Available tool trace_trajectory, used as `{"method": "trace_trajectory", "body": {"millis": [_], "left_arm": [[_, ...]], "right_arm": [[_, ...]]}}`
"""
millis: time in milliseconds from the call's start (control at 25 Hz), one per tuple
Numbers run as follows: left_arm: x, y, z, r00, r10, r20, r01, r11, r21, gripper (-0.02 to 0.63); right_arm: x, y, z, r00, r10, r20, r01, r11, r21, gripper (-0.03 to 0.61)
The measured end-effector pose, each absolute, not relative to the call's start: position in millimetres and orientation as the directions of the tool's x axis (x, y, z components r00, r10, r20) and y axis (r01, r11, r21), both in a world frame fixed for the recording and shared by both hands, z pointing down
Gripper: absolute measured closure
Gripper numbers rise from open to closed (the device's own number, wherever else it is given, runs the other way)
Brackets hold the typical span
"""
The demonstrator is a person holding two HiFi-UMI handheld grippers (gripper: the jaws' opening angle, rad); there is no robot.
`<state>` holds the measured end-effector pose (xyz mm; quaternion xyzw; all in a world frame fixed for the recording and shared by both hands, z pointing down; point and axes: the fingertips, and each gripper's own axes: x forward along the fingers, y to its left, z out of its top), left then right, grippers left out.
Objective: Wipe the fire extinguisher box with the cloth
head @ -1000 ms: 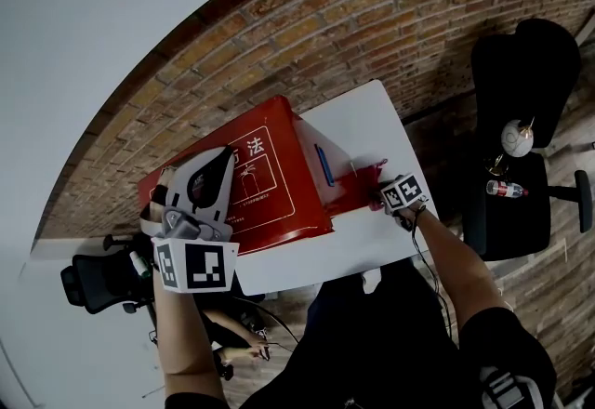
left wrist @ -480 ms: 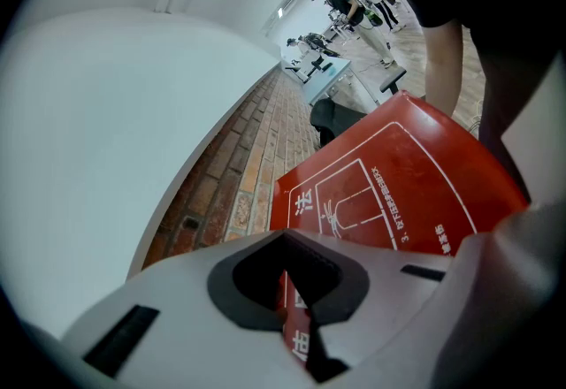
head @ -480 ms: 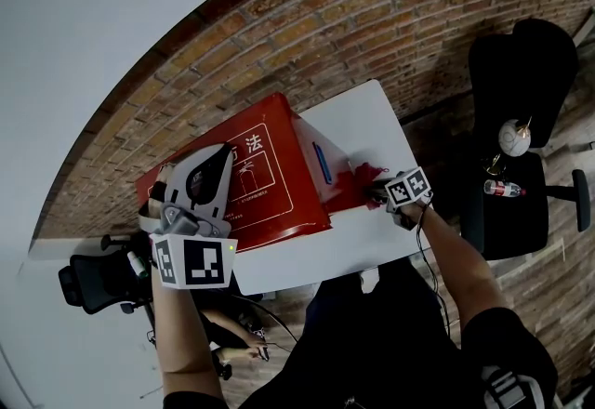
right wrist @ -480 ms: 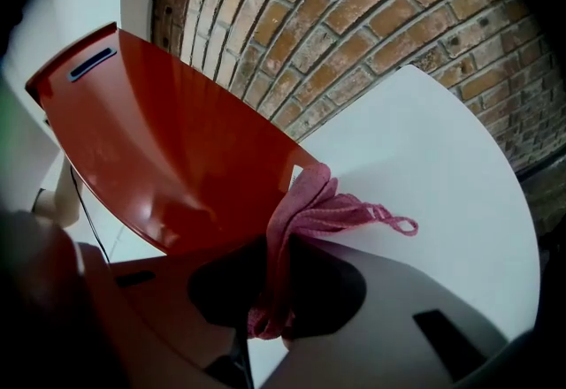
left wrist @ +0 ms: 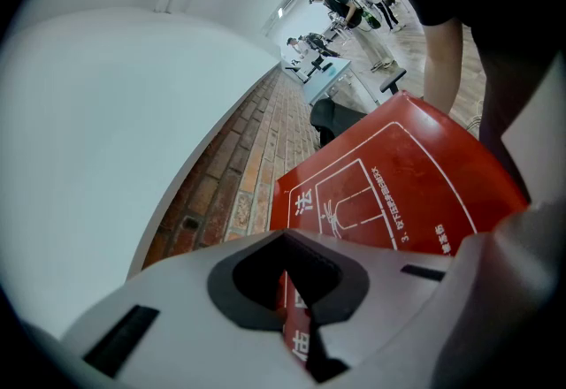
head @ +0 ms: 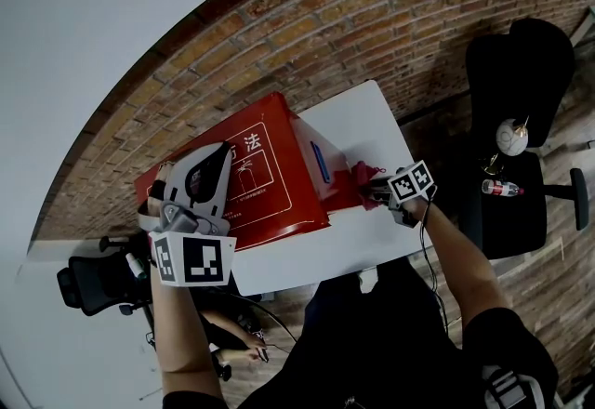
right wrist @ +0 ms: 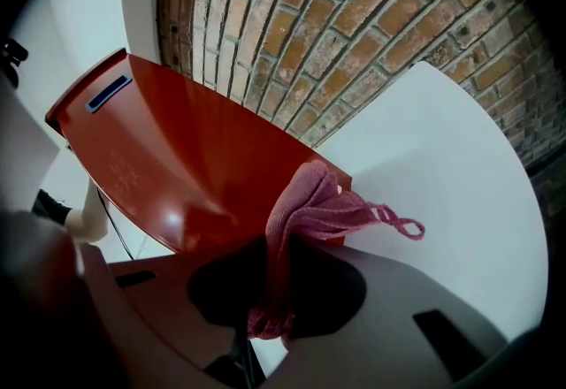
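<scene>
The red fire extinguisher box [head: 270, 184] lies tilted on the white table [head: 372, 119], its printed face up. My left gripper [head: 216, 156] rests on the box's upper left part. In the left gripper view its jaws [left wrist: 292, 308] are closed on the edge of the red printed panel [left wrist: 398, 175]. My right gripper [head: 376, 193] is at the box's right end, shut on a pink cloth [head: 361, 177]. In the right gripper view the cloth [right wrist: 309, 210] bunches up from between the jaws [right wrist: 265, 290] and touches the glossy red side [right wrist: 177, 148].
A brick wall [head: 372, 7] runs behind the table. A black chair [head: 516, 100] at the right holds a bottle [head: 497, 187] and a white round object [head: 509, 135]. Another black chair [head: 93, 282] stands low at the left. The table's near edge is by my body.
My right gripper has risen with the pink cloth along the box's right end and tilted. The left gripper and the box have stayed where they were.
</scene>
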<state>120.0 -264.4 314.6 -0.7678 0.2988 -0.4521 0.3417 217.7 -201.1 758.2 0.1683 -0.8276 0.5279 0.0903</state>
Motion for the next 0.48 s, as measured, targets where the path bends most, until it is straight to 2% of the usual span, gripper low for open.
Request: {"method": "trace_trajectory", "body": {"millis": [480], "left_arm": [[120, -264, 314, 0.413, -0.769, 0.489, -0.151, -0.587, -0.795, 0.584]], "right_arm": [[219, -203, 723, -0.956, -0.192, 0.221, -0.279, 0.369, -0.886, 0.505]]}}
